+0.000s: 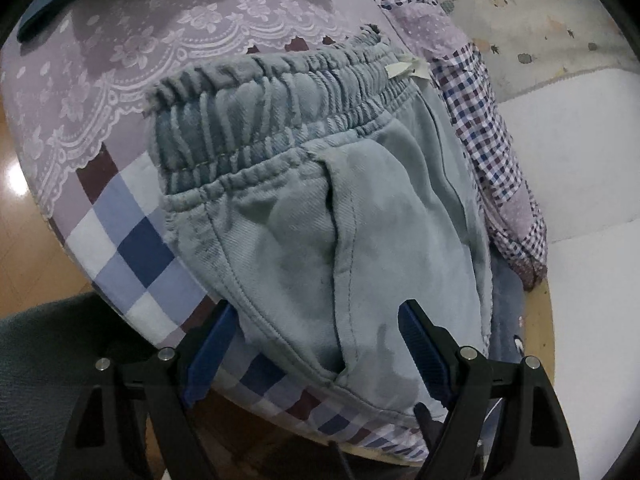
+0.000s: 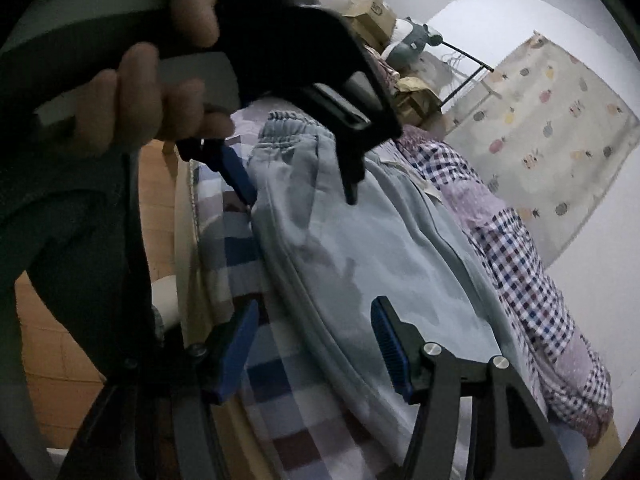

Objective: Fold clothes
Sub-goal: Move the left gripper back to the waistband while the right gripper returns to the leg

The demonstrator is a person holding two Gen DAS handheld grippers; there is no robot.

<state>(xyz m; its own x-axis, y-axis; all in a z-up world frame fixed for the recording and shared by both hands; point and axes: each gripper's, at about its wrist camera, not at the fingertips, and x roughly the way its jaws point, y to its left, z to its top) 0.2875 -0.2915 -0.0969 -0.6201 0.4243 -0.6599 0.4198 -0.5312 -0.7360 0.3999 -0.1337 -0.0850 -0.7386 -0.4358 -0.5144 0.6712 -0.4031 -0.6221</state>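
left wrist view: the left gripper [image 1: 316, 344] hangs over the near edge of a round table, its blue-padded jaws spread wide with nothing clamped between them — the hem end of the light blue pants [image 1: 320, 216] lies in the gap. the pants lie flat on the checked tablecloth [image 1: 132, 248], the elastic waistband [image 1: 272, 96] at the far end with a small white tag [image 1: 404, 68] on it, a side pocket seam running down the middle. a lilac lace cover [image 1: 120, 64] lies over the cloth beyond the waistband. a checked shirt [image 1: 492, 152] sits bunched along the right side of the pants, touching them. wooden floor [image 1: 24, 248] shows at the left.

right wrist view: the right gripper [image 2: 316, 344] is also wide open and holds nothing, its jaws straddling the near edge of the light blue pants [image 2: 360, 264], which run away along the table. above, a hand [image 2: 132, 96] grips the handle of the left gripper [image 2: 296, 176], which is likewise parted over the waistband end. the checked shirt [image 2: 520, 264] lies to the right of the pants; a fruit-print curtain [image 2: 560, 136] hangs behind.
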